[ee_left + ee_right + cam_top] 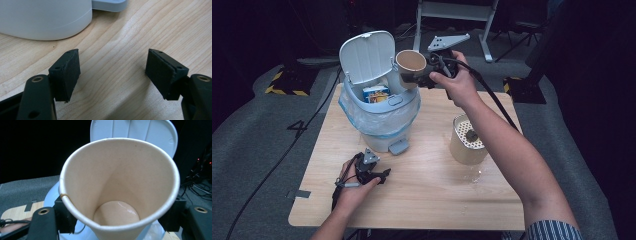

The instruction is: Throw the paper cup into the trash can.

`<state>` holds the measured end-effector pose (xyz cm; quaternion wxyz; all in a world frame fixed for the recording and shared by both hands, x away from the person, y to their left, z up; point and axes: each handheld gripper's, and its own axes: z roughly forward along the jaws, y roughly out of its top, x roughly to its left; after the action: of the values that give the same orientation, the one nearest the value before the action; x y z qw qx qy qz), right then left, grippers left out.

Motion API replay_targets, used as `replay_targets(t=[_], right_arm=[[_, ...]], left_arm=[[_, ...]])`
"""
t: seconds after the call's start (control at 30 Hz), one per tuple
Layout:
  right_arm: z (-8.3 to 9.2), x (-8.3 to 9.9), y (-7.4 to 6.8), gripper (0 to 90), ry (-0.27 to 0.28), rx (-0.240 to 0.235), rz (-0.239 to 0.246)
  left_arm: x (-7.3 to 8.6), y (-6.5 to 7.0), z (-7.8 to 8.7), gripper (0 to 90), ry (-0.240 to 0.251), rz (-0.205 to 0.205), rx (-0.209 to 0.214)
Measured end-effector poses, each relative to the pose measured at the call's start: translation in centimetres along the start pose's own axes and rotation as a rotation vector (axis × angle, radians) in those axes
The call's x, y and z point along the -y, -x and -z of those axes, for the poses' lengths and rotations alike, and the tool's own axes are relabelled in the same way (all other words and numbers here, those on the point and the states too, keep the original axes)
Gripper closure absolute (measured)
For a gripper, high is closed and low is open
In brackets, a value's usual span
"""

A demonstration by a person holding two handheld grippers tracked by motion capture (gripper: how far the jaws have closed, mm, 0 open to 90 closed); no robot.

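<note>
Tabletop (427, 185): left gripper (112, 72) fingers wide apart; right gripper (424, 70) fingers clamp paper cup (120, 187).

There was one paper cup (410, 62), one white bin (379, 107), one perforated container (467, 140), one carton (376, 93) and two grippers.

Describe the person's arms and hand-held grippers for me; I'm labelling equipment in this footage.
Both forearms are bare; a blue-and-white striped sleeve shows at the right upper arm. The left hand-held gripper is black, with two blocky, square-faced jaws, brass-ringed holes and a black cable. The right hand-held gripper is black too, topped by a grey three-cornered plate, trailing a black cable.
</note>
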<state>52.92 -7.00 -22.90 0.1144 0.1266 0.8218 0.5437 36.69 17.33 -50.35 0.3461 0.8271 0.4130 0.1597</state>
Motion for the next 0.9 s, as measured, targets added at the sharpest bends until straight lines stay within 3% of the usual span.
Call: replay_targets(t=[0.47, 0.9], right_arm=[[-4.6, -0.4, 0.9, 30.1, -0.054, 0.017, -0.070], [-7.5, -0.5, 0.3, 30.0, -0.154, -0.002, -0.052]], left_arm=[[-0.1, 0.1, -0.1, 28.0, 0.002, -0.002, 0.002], [-0.1, 0.1, -0.2, 27.9, 0.001, -0.004, 0.003]])
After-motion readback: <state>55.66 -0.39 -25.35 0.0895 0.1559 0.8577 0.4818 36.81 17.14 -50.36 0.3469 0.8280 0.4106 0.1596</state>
